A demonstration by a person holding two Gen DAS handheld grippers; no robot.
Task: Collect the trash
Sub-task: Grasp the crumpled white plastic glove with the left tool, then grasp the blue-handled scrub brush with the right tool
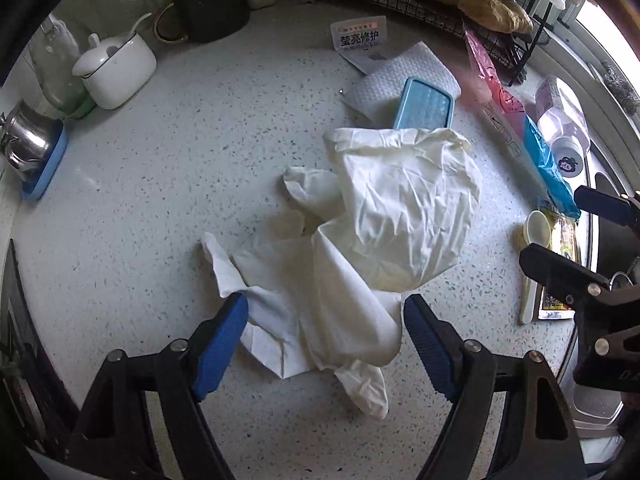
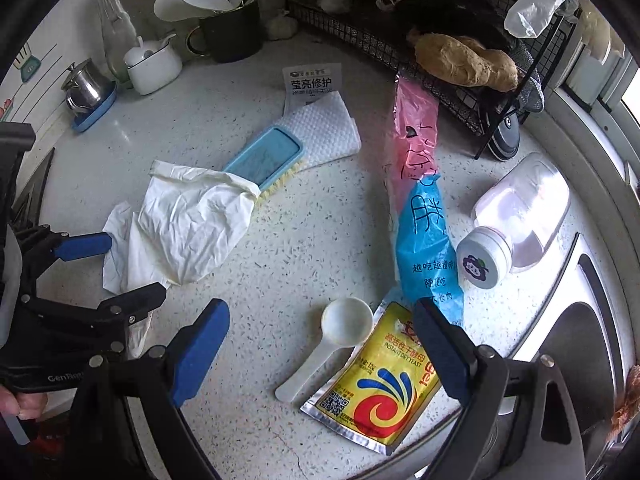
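Observation:
A crumpled cream latex glove lies on a white tissue in the middle of the speckled counter. My left gripper is open, its blue pads on either side of the glove's lower part. The glove also shows in the right wrist view, with the left gripper around its near end. My right gripper is open above a yellow yeast packet and a white plastic scoop. A pink and blue wrapper lies beside them.
A blue brush rests on a white cloth with a printed sachet behind. A plastic bottle lies on its side by the sink. A wire rack, utensil cup, sugar pot and steel pot line the back.

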